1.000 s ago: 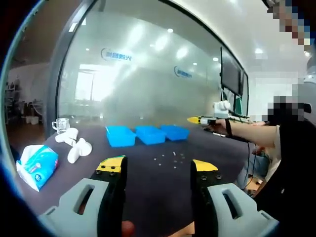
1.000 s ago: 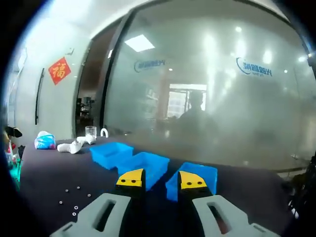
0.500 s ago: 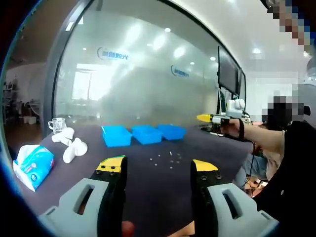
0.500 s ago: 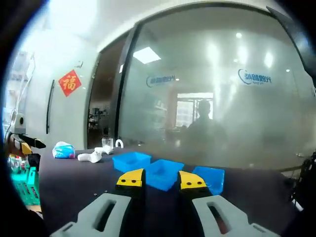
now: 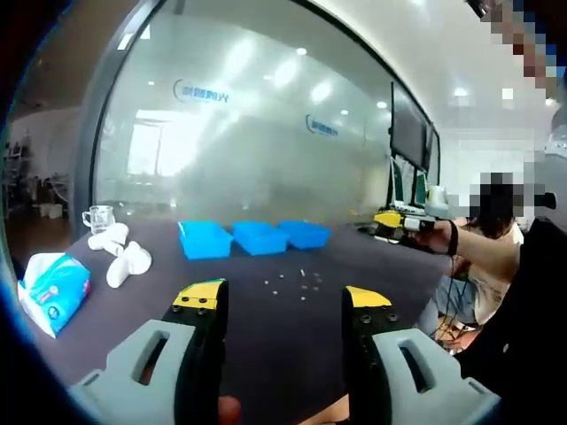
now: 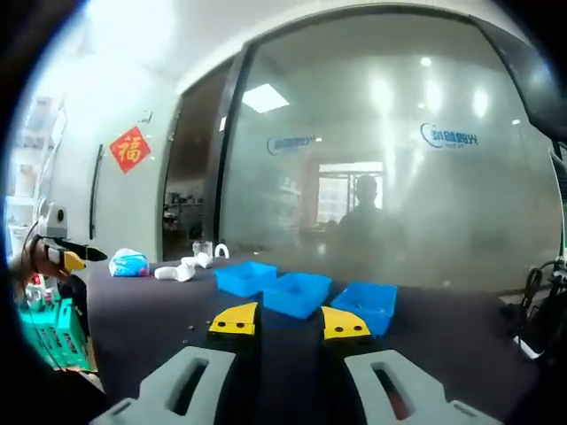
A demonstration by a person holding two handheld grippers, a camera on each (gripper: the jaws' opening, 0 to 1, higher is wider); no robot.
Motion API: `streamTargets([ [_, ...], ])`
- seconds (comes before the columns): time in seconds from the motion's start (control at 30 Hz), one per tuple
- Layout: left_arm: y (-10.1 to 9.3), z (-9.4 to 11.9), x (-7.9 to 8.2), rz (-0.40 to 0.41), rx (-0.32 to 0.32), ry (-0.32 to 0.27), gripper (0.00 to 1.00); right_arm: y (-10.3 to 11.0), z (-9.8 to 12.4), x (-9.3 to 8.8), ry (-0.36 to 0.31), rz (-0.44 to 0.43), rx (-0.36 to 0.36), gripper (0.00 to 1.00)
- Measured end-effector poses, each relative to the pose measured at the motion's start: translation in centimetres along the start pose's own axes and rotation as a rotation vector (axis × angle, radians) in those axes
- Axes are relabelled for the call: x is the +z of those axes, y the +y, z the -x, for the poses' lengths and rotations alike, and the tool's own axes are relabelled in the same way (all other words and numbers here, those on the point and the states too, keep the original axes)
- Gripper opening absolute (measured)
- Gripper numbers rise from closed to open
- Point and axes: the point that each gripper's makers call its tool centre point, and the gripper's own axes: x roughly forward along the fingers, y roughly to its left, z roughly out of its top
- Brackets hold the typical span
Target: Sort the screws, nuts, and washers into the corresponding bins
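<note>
Three blue bins stand in a row on the dark table: left bin [image 5: 204, 239], middle bin [image 5: 260, 236], right bin [image 5: 304, 234]. Small screws, nuts and washers [image 5: 292, 282] lie scattered in front of them. My left gripper [image 5: 282, 301] hovers well short of them, jaws wide apart with nothing between. A hand holds my right gripper [image 5: 397, 220] above the table's right side. In the right gripper view the bins [image 6: 297, 292] sit beyond my right gripper [image 6: 289, 322], which is open by a narrower gap and holds nothing. The left gripper [image 6: 64, 256] shows at the left edge.
A tissue pack [image 5: 51, 288], white crumpled objects [image 5: 124, 258] and a glass cup [image 5: 96, 217] lie on the table's left part. A green crate [image 6: 49, 332] stands beside the table. A frosted glass wall runs behind. A person's arm [image 5: 483, 252] reaches in from the right.
Both cameras have drawn back and the bins look smaller. The right gripper has drifted right and lower in the left gripper view. The left gripper has come into the right gripper view.
</note>
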Motion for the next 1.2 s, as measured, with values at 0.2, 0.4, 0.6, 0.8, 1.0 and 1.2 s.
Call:
streamTargets([
  [0.2, -0.3, -0.3, 0.1, -0.009, -0.006, 0.008, 0.51, -0.1, 1.0, -0.4, 0.004, -0.022, 0.007, 0.21],
  [0.4, -0.6, -0.5, 0.3, -0.011, -0.014, 0.003, 0.51, 0.7, 1.4, -1.2, 0.030, -0.027, 0.062, 0.23],
  [0.6, -0.6, -0.3, 0.2, -0.012, -0.010, 0.006, 0.51, 0.3, 1.5, -1.3, 0.036, -0.044, 0.083, 0.24],
  [0.8, -0.5, -0.4, 0.4, -0.016, -0.011, 0.006, 0.51, -0.2, 1.0, -1.6, 0.054, -0.070, 0.107, 0.27],
  [1.0, -0.6, -0.5, 0.8, -0.024, -0.017, 0.002, 0.51, -0.7, 0.2, -1.7, 0.076, -0.072, 0.133, 0.28],
  [1.2, -0.5, -0.4, 0.8, -0.025, -0.011, 0.003, 0.51, -0.8, -1.0, -2.0, 0.110, -0.089, 0.189, 0.30],
])
